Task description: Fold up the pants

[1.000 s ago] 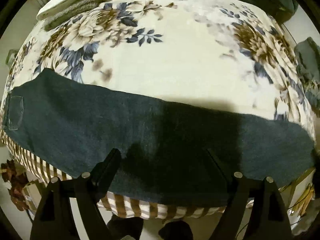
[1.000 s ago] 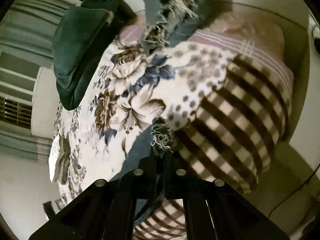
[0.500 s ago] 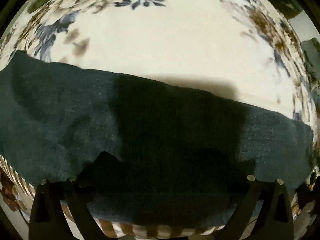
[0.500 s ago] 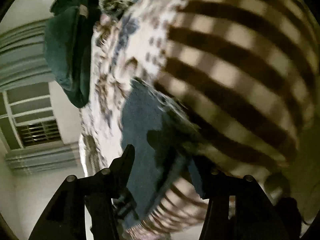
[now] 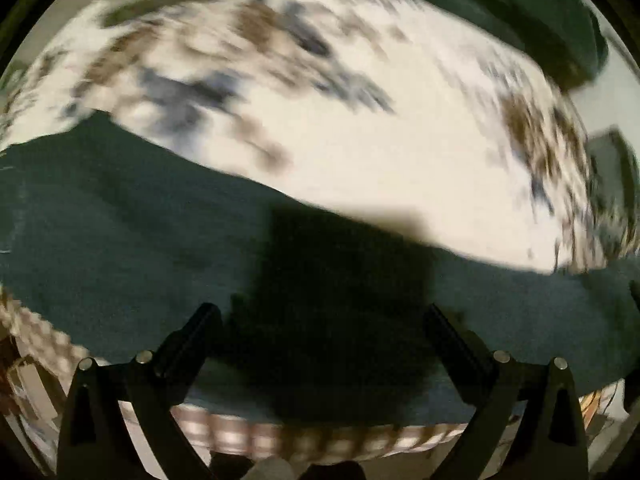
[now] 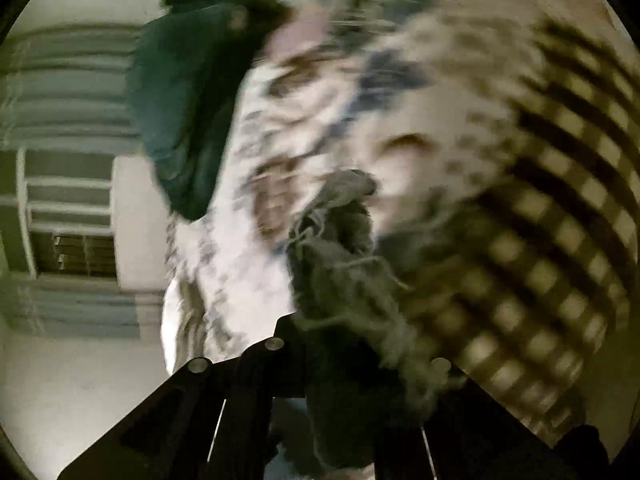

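Note:
Dark blue jeans lie flat across the near edge of a floral bedspread in the left wrist view. My left gripper is open and empty, its fingers spread just above the jeans' near edge. In the right wrist view my right gripper is shut on the frayed hem of a jeans leg, which bunches up between the fingers. Both views are motion-blurred.
A dark green pillow lies at the far side of the bed; it also shows in the right wrist view. A brown checked blanket hangs over the bed's side. A window with curtains is at the left.
My right gripper, open half a second ago, has shut on the frayed hem and lifted it. My left gripper stayed open and shifted over the jeans.

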Motion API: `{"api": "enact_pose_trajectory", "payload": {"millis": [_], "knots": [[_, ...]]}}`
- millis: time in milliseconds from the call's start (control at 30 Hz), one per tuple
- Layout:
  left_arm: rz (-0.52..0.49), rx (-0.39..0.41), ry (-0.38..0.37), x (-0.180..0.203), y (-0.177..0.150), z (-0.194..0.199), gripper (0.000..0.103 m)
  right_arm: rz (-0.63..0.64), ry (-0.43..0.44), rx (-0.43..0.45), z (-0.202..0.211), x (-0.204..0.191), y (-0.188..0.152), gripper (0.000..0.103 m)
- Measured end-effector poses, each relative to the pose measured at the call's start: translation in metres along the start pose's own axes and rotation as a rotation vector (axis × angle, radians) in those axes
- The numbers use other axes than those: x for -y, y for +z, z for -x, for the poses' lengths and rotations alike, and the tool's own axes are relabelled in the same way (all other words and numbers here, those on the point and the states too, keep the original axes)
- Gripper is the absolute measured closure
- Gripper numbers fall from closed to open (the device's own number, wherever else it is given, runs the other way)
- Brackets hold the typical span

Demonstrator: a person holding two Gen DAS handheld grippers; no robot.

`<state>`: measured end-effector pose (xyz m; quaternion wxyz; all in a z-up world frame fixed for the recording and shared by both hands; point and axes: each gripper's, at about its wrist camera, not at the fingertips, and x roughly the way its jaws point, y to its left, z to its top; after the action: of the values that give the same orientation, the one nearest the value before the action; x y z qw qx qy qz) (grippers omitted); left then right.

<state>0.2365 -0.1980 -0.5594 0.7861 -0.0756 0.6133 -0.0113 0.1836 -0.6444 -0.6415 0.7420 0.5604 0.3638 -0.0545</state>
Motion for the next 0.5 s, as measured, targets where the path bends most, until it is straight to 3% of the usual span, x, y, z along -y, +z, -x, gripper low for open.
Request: {"api": "enact_pose_trajectory", "payload": {"millis": [133,233,500], "knots": [[0.107,0.082,0.035,-0.089,0.011,0.046,0.000,0.093,-0.002,-0.032,-0.005,-0.077,-0.043,0.097],[0.178,0.116,0.082,-0.151,0.004,0.074,0.000,0.194,-0.029,-0.061,-0.032,-0.133,-0.089,0.097],[0.338,0.087,0.152,-0.279,-0.029,0.083,0.000,0.372,-0.052,-0.284,-0.166,-0.203,-0.247,0.097]]}}
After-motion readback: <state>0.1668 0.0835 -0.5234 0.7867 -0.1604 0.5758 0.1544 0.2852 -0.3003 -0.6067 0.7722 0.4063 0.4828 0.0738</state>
